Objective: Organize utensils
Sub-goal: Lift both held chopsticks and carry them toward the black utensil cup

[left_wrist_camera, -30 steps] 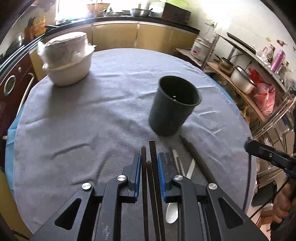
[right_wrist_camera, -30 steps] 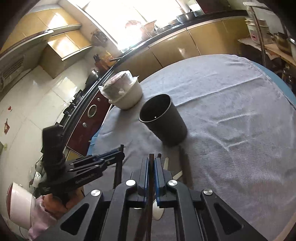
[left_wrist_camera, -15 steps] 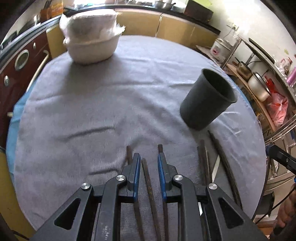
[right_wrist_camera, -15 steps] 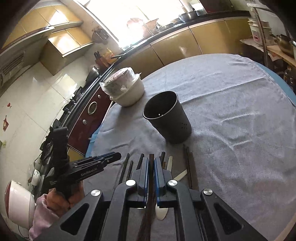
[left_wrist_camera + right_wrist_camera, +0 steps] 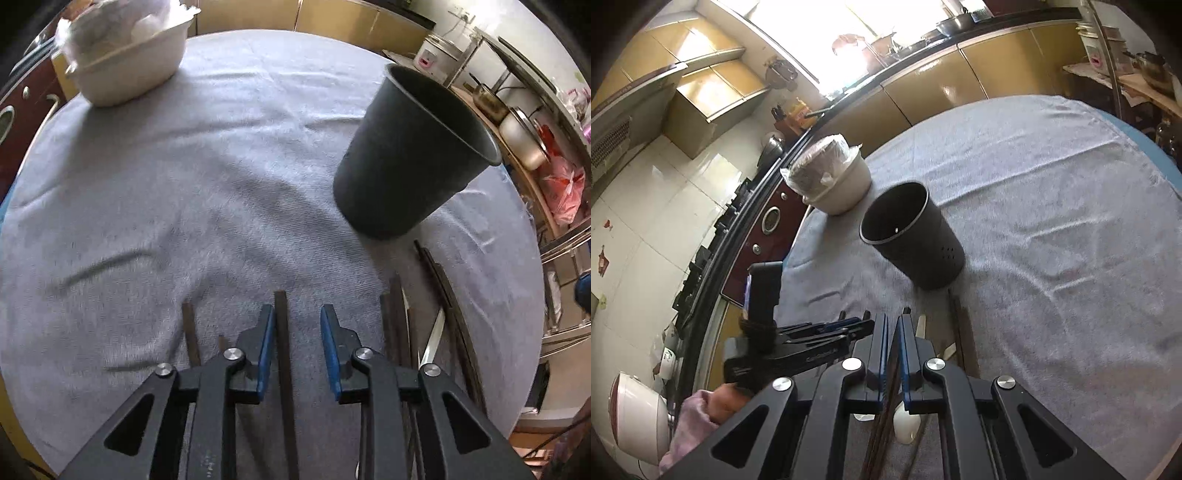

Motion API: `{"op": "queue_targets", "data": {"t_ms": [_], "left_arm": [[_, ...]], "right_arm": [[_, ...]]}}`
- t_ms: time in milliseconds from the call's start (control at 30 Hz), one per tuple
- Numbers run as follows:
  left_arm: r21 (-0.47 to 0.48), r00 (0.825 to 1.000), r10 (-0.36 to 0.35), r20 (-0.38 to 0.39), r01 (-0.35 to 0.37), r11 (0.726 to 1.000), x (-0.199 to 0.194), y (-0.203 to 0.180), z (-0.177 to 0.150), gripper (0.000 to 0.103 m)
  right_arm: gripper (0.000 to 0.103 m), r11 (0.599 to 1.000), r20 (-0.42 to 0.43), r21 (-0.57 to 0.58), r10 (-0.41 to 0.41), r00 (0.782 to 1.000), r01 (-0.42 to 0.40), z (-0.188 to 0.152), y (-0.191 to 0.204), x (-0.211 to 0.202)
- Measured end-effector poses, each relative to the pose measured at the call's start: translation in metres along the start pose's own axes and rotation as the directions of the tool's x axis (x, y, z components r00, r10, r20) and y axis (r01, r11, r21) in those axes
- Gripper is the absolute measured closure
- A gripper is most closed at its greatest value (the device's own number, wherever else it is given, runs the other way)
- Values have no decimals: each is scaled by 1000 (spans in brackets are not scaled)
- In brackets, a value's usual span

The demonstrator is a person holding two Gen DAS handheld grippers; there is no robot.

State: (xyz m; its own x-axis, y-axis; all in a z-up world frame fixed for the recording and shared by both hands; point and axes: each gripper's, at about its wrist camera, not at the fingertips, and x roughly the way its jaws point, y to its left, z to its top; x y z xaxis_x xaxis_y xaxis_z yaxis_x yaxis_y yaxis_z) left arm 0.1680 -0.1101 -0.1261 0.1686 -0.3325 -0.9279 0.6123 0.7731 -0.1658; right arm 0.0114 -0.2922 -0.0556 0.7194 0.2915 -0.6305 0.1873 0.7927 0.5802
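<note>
A black utensil holder (image 5: 410, 155) stands upright on the grey tablecloth; it also shows in the right wrist view (image 5: 912, 236). Several dark chopsticks (image 5: 395, 325) lie near the table's front edge, with a white spoon (image 5: 905, 424) among them. My left gripper (image 5: 297, 317) is open low over the cloth, one dark chopstick (image 5: 282, 332) lying between its fingers against the left pad. My right gripper (image 5: 894, 328) is shut on a dark chopstick (image 5: 892, 369), held a little above the table. The left gripper also shows in the right wrist view (image 5: 827, 332).
A white bowl wrapped in plastic (image 5: 125, 55) sits at the table's far left; it also shows in the right wrist view (image 5: 834, 181). A metal rack with pots (image 5: 524, 125) stands right of the table. Kitchen cabinets (image 5: 960, 85) run behind.
My left gripper has slid left and lower along the chopsticks, bringing the holder to its right. My right gripper has lifted slightly, still shut on its chopstick.
</note>
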Motion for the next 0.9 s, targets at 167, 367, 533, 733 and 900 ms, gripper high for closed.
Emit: {"op": "queue_targets", "data": {"t_ms": [167,367,533,733,900], "left_arm": [[-6,1000,31,5,-31,1000,-1,-3,-1,96],[6,997,7,77,-7,1000,-29,-4,-12,96],[8,997,-10,72,10,1000,-33,0,-11,96],[1,997,-33,75,33,999,-24,-1,-8,96],[-3,992,-52,115,52,999,-44,0,-13,96]], "right_arm": [[93,999,-57,17,-34,998,35,-1,-7,6],[76,994,-231,68,-66,971,84,-20,-21,38],[76,993,-290,47,-88,953,106,-33,-14,61],[76,969,-342,22,-226,912,248,-40,-19,90],[85,934,-304,-130,-357,883,332,-41,0,101]]}}
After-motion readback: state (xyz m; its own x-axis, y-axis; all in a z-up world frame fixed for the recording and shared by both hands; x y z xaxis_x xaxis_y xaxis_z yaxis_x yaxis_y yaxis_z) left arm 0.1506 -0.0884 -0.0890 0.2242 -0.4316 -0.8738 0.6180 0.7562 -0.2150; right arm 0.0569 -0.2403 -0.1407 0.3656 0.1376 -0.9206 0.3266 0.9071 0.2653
